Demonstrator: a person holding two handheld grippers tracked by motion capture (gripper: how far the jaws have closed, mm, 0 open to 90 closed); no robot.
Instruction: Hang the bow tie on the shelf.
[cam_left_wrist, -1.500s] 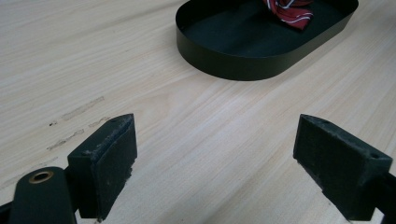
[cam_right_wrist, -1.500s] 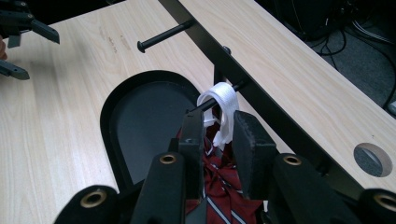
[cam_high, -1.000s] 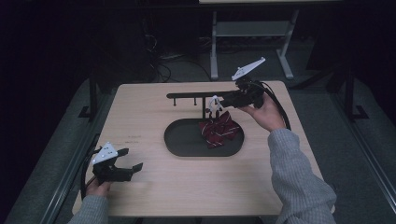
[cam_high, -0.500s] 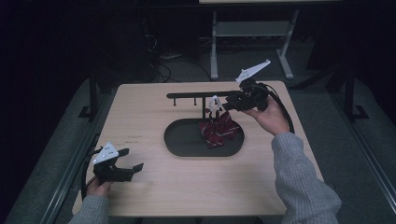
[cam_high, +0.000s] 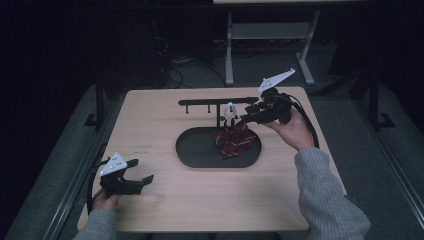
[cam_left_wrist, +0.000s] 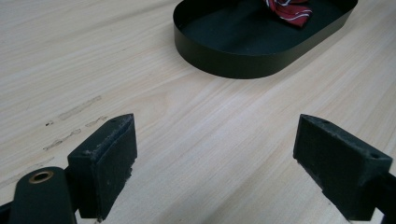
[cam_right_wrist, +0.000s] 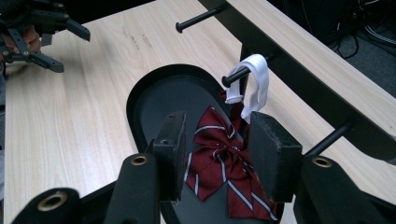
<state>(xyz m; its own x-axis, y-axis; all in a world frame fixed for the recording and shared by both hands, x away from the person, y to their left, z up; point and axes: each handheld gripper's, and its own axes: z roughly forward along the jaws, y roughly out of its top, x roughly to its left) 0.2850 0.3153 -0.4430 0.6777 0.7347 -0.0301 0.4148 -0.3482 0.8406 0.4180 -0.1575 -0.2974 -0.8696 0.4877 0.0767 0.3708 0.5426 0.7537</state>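
High view first: a light wooden table (cam_high: 165, 210) carries a black oval metal tray (cam_high: 200, 155) and, behind it, a black rack with short pegs (cam_high: 210, 103). A dark red bow tie with white stripes (cam_high: 235, 142) hangs over the tray's right end, its white elastic loop (cam_high: 229, 111) caught on one peg. The right gripper (cam_high: 248, 114) hovers just beside that loop, while the left gripper (cam_high: 142, 180) rests well apart near the table's front left corner. Left gripper view: its two black pads (cam_left_wrist: 107, 161) stand wide apart over bare wood with nothing between them, the tray (cam_left_wrist: 224, 63) farther off. Right gripper view: the jaws have just been opening and now stand about half apart, gripping nothing; the bow tie (cam_right_wrist: 219, 163) shows through the gap, lower and farther off, and the white loop (cam_right_wrist: 257, 84) sits over the peg just above the right pad (cam_right_wrist: 271, 154). By my reading the hanging is done: the loop holds on the peg and the grip is released. What seems left is drawing the right gripper back without snagging the loop; whether the tie's lower edge touches the tray floor I cannot tell.
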